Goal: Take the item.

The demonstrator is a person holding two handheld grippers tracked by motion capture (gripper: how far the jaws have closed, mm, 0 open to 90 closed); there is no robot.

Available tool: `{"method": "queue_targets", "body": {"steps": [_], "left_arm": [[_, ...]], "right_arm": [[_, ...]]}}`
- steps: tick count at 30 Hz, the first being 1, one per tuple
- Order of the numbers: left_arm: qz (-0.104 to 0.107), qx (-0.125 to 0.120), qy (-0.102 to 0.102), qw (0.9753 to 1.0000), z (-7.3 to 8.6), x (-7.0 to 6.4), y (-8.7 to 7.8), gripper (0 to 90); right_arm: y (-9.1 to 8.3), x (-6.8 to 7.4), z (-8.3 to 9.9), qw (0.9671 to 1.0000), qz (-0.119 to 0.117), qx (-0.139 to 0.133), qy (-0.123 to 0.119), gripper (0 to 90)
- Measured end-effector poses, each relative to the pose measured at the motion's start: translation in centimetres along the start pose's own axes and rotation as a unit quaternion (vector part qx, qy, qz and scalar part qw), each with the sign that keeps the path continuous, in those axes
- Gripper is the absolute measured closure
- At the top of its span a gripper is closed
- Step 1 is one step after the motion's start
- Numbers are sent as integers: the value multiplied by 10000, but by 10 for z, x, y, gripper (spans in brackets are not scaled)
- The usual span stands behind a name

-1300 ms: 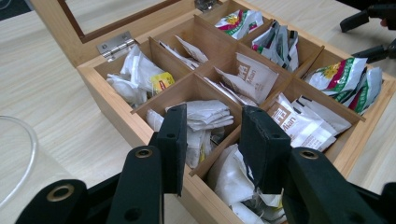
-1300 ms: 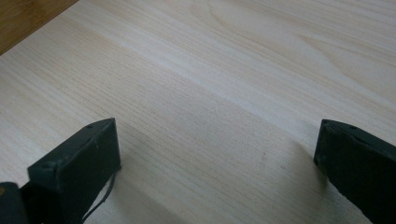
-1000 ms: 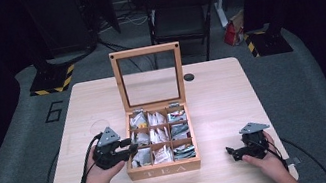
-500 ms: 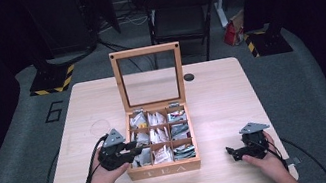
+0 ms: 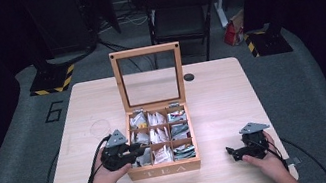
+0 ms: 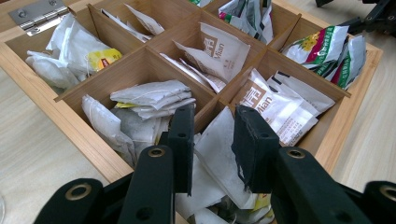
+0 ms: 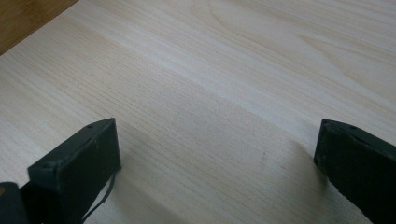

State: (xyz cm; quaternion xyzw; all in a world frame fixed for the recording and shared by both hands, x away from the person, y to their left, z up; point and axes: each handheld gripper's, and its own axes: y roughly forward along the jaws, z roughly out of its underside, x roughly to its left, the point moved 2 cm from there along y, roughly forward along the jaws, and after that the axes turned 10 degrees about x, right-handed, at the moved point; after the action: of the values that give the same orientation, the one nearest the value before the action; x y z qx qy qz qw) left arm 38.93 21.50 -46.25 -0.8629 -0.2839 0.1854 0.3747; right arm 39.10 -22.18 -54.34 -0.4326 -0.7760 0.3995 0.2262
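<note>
Tea sachets point(image 6: 219, 154) crowd the front-left compartment of the wooden tea box point(image 5: 167, 169), and that is where the work is: the left gripper point(image 6: 212, 140) has dipped over the box's near wall, its two black fingers point(image 6: 182, 140) standing a little apart with a white paper sachet rising in the gap between them. They are not pressed onto it yet, as far as I can see; the hand seems to hold the tool low and tilted so the fingers can straddle one packet without dragging out its neighbours. I would judge this as the moment just ahead of the pinch.

Off to the other side, the right gripper point(image 5: 242, 151) rests near the front right corner of the desk point(image 5: 212, 93), well apart from the box, fingers spread wide over bare wood, probably parked so as not to crowd the reach.

Behind the front row, the middle and back compartments hold more packets, white ones with brown lettering point(image 6: 224, 53) and green-printed ones point(image 6: 336, 51) toward the far side. Farther still, the glass-paned lid point(image 5: 149, 76) stands upright on its hinges, leaving the whole grid open from above.
</note>
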Motion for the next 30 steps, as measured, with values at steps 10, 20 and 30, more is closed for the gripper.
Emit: {"method": "queue_targets", "body": {"steps": [10,20,30], "left_arm": [[169,113,-11,9998,2,0,-1,775],[164,249,124,9995,3,-6,-3,891],[117,153,89,9998,3,-4,-7,899]], "right_arm": [[0,0,0,10000,-3,2,-7,0],[0,0,0,10000,-3,1,-5,0],[0,0,0,10000,-5,-3,-5,0]]}}
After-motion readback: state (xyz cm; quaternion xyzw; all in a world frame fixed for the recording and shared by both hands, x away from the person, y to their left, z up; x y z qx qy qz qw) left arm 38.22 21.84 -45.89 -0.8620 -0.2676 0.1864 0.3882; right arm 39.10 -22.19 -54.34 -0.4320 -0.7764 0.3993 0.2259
